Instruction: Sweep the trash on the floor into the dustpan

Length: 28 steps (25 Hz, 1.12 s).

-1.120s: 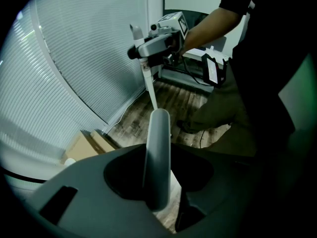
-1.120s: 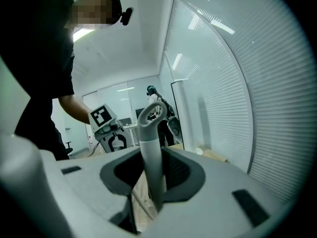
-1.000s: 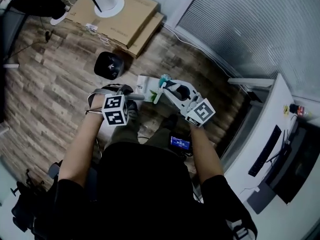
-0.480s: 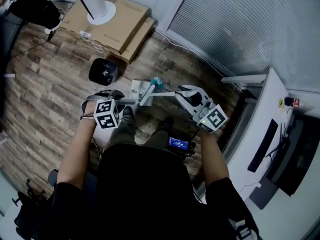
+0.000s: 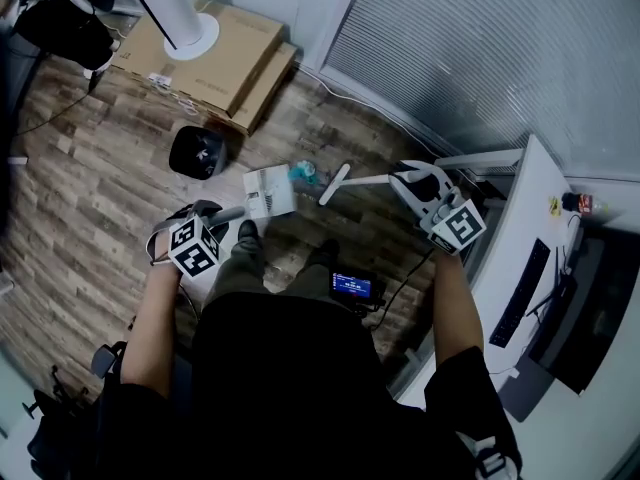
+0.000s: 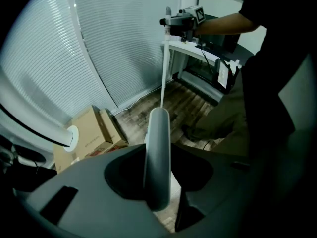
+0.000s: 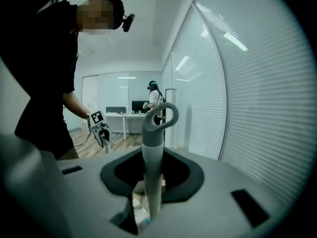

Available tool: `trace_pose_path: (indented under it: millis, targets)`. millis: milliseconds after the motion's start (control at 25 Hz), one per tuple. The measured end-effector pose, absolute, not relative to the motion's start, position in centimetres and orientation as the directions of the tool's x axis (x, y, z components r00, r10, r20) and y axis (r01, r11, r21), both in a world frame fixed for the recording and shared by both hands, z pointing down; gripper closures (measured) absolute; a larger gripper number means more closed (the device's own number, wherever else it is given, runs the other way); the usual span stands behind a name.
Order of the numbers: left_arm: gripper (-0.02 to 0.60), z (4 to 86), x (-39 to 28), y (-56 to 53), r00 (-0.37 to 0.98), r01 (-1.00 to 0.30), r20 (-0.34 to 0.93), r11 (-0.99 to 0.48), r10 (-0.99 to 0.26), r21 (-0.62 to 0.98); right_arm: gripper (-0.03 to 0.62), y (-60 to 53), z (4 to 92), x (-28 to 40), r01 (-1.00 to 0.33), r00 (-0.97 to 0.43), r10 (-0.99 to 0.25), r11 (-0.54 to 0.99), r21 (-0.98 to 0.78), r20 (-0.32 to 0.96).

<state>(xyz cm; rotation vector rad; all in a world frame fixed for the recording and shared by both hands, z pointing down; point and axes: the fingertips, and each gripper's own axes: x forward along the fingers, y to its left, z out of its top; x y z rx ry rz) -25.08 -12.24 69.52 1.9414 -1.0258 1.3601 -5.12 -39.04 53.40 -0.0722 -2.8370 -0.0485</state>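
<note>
The person stood on the wood-plank floor (image 5: pixel 90 198), with one dark shoe (image 5: pixel 246 232) pointing toward 12 o'clock in the head view. At 10 o'clock from that shoe, the left tongs (image 5: pixel 212 214) pointed steeply down. They were clamped on the grey handle of the dustpan (image 5: pixel 270 192) and had just tightened a little on it. The pan itself lay on the floor at 1 o'clock from those tongs.

The trash (image 5: pixel 303 173), a small teal piece, lay on the floor just beside the pan's 2 o'clock corner, between the pan and the head of the broom (image 5: pixel 336 183). From that head the white shaft ran toward 3 o'clock to the right tongs (image 5: pixel 402 177). These were held nearly level and were closed around the shaft just below its looped end.

Farther out, a black round object (image 5: pixel 197 153) sat at 10 o'clock from the pan. Flat cardboard boxes (image 5: pixel 235 63) lay beyond it, with a white pole base (image 5: pixel 190 36) on them. Window blinds (image 5: pixel 480 58) filled the 1 o'clock side, and a white surface (image 5: pixel 530 198) stood near the right tongs at 3 o'clock.
</note>
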Motion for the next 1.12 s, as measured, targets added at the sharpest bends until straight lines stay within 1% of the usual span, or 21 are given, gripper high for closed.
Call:
trace_pose_path:
  millis: [80, 200, 280, 480, 720, 960, 1040, 1120]
  targets:
    - [0.463, 69.6, -24.7, -11.8, 0.182, -0.858, 0.942, -0.513, -0.282, 0.012, 0.502, -39.4, 55.1, -5.9, 0.106, -0.926, 0.075, 0.992, 0.063, 0.369]
    - [0.462, 69.8, -23.9, -11.7, 0.174, -0.871, 0.939, -0.491, -0.296, 0.007, 0.502, -38.8, 60.2, -7.1, 0.238, -0.842, 0.137, 0.962, 0.132, 0.521]
    - [0.462, 69.9, -23.4, -11.8, 0.181, -0.870, 0.938, -0.493, -0.294, 0.014, 0.502, -37.7, 62.8, -9.2, 0.301, -0.823, 0.186, 0.944, 0.135, 0.537]
    - [0.462, 69.8, -23.6, -11.6, 0.189, -0.867, 0.939, -0.498, -0.289, 0.021, 0.500, -34.2, 65.0, -15.0, 0.346, -0.851, 0.275, 0.935, 0.083, 0.447]
    - [0.463, 69.7, -23.6, -11.0, 0.206, -0.869, 0.931, -0.493, -0.303, 0.032, 0.496, -28.7, 63.0, -19.1, 0.390, -0.888, 0.373, 0.921, 0.013, 0.270]
    - [0.463, 69.7, -23.6, -10.9, 0.249, -0.874, 0.909, -0.483, -0.335, 0.061, 0.496, -23.9, 59.2, -20.1, 0.437, -0.892, 0.444, 0.895, -0.096, 0.083]
    - [0.465, 69.7, -23.6, -11.1, 0.267, -0.874, 0.901, -0.480, -0.344, 0.076, 0.496, -23.1, 58.1, -19.6, 0.445, -0.889, 0.455, 0.885, -0.138, 0.050]
    - [0.465, 69.7, -23.8, -11.2, 0.280, -0.874, 0.894, -0.479, -0.351, 0.086, 0.497, -23.2, 57.3, -19.1, 0.417, -0.903, 0.428, 0.894, -0.162, 0.039]
